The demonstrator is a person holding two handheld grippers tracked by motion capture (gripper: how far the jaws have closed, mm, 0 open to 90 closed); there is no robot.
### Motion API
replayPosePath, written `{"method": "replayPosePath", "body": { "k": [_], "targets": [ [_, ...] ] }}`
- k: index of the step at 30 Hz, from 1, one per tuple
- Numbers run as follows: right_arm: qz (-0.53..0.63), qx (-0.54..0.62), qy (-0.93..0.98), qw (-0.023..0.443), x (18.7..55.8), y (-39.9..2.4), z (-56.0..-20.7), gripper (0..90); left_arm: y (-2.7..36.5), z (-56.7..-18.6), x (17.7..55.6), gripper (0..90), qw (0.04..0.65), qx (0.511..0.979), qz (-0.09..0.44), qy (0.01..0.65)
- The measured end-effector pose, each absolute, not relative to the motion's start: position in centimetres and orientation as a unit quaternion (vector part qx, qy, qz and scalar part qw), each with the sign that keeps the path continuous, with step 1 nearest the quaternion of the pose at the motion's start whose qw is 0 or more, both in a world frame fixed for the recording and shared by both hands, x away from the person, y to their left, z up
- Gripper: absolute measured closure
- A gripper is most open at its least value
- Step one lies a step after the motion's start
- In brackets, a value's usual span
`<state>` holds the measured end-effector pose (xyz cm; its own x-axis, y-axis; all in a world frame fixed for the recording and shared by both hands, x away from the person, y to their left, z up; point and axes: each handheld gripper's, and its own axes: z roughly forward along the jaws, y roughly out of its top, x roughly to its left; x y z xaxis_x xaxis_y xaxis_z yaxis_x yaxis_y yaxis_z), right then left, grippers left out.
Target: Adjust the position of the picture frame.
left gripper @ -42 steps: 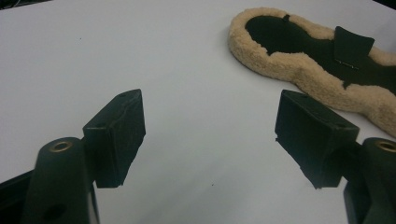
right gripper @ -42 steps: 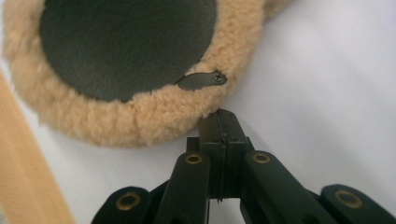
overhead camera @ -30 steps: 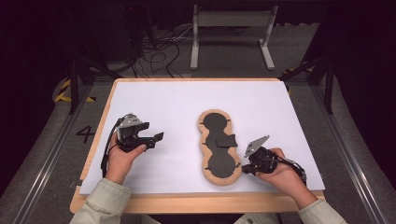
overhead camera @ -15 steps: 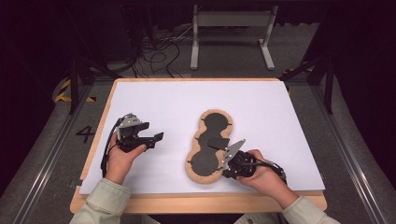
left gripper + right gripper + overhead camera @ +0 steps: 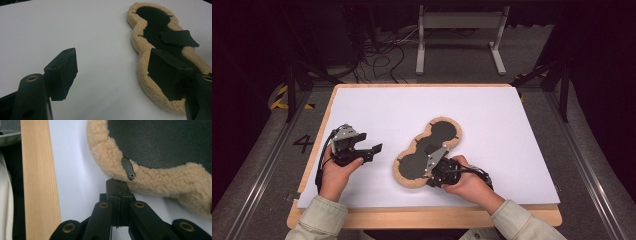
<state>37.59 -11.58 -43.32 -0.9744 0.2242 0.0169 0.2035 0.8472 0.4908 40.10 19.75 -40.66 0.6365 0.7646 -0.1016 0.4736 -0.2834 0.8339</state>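
Note:
A peanut-shaped black pad (image 5: 432,145) with a tan fleece rim lies slantwise on the white sheet, its near end toward the left. My right gripper (image 5: 428,175) is shut and empty, and its tips (image 5: 117,187) touch the fleece rim at that near end. In the right gripper view a small black tab with a screw (image 5: 128,168) sits on the rim just ahead of the tips. My left gripper (image 5: 371,152) is held open to the left of the pad, apart from it. Between its spread jaws (image 5: 116,72) is bare white sheet, and the pad (image 5: 150,22) lies to its right.
The white sheet (image 5: 492,115) covers a wooden board whose front edge (image 5: 422,217) runs just below my hands. The same wooden edge (image 5: 37,182) shows at the left of the right gripper view. A metal stand (image 5: 459,30) and cables lie on the floor beyond the table.
My right hand has moved left along the front of the table. The pad's near end has swung left with it, turning the pad from upright to slantwise. The left gripper has stayed put.

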Motion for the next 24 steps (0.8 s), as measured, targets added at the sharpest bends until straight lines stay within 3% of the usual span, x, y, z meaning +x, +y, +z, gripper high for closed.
{"method": "replayPosePath", "body": {
  "k": [12,17,24],
  "targets": [
    [0.262,0.092,0.961,0.007,39.0,-10.0,-42.1,90.0,20.6,-41.2,39.2,24.8,0.443,0.782,0.161,0.407],
    [0.284,0.111,0.95,0.064,41.5,-11.4,-38.3,90.0,20.6,-41.3,39.1,24.7,0.443,0.782,0.159,0.41],
    [0.301,0.183,0.93,0.101,47.5,-13.0,-37.0,89.0,20.5,-41.4,39.3,24.7,0.445,0.782,0.155,0.408]
  ]
}}
